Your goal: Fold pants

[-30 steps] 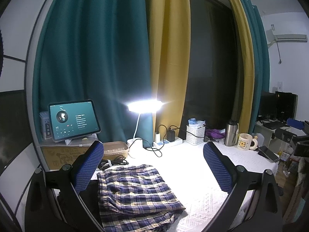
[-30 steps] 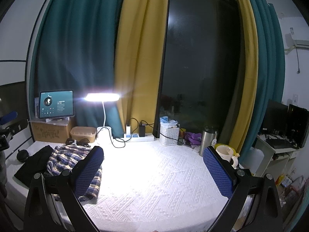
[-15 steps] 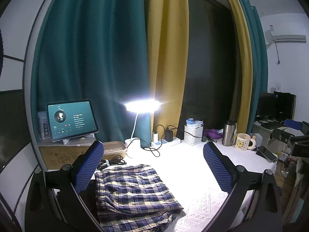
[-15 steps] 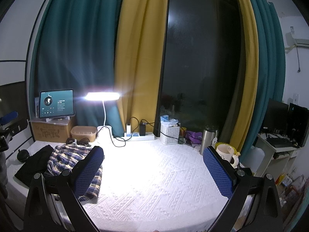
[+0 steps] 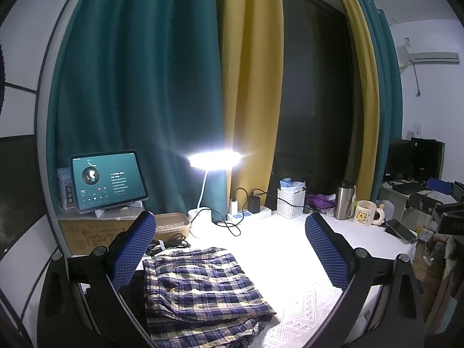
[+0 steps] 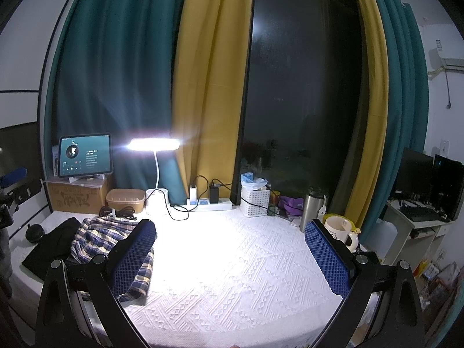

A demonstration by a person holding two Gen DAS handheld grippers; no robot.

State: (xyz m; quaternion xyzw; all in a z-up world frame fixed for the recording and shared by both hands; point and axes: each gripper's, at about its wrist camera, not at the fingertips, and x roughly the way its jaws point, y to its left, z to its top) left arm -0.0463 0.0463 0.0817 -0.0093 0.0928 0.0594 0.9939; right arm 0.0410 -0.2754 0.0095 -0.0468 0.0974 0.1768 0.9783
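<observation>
Several layers of plaid pants (image 5: pixel 200 290) sit stacked in a flat bundle at the left end of the white-covered table (image 6: pixel 246 261), so the folding looks all but finished, with maybe a last tidy of the loose lower edge. Both the left gripper (image 5: pixel 232 249) and right gripper (image 6: pixel 232 249) hang above with jaws spread wide, holding nothing. Close by the bundle: a dark cloth (image 6: pixel 52 243), coiled cables (image 5: pixel 168 245), a lunch box (image 5: pixel 171 226). Lamp (image 5: pixel 216 159), basket (image 6: pixel 255 201), flask (image 6: pixel 311 213) and mug (image 6: pixel 339 229) stand clear.

Both wrist views face window – share lamp (image 5: pixel 214 159), left nearer
</observation>
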